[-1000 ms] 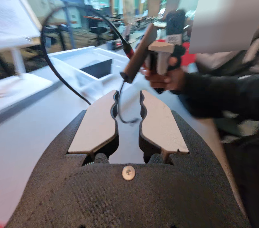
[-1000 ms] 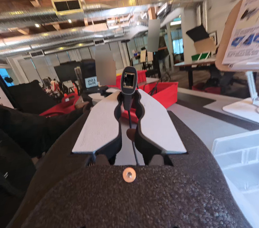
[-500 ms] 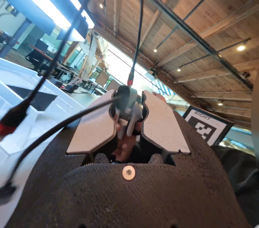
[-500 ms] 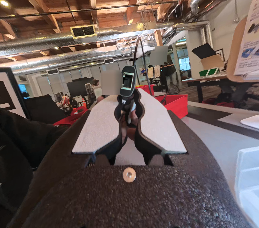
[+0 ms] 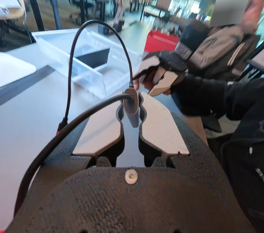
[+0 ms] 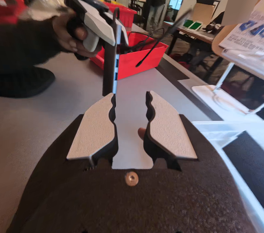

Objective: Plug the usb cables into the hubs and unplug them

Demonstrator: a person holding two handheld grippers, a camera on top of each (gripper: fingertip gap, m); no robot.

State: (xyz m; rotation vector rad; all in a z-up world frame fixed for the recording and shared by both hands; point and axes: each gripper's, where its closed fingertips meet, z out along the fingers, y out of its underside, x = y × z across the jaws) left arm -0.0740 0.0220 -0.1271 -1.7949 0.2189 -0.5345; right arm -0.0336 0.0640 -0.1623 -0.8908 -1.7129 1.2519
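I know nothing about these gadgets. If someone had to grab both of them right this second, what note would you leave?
Left gripper: shut on the grey hub, hub held above the table.
Right gripper: open, holding nothing.
Cables: a black cable is plugged into the hub's face; the hub's own lead loops over and hangs down to a red-tipped plug.
Done: that cable appears plugged in.
Left: the blue ports look empty; fill them, then unplug everything.

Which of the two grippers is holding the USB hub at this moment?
The left gripper: its fingers are closed on the grey USB hub, whereas the right gripper is open with nothing between its fingers.
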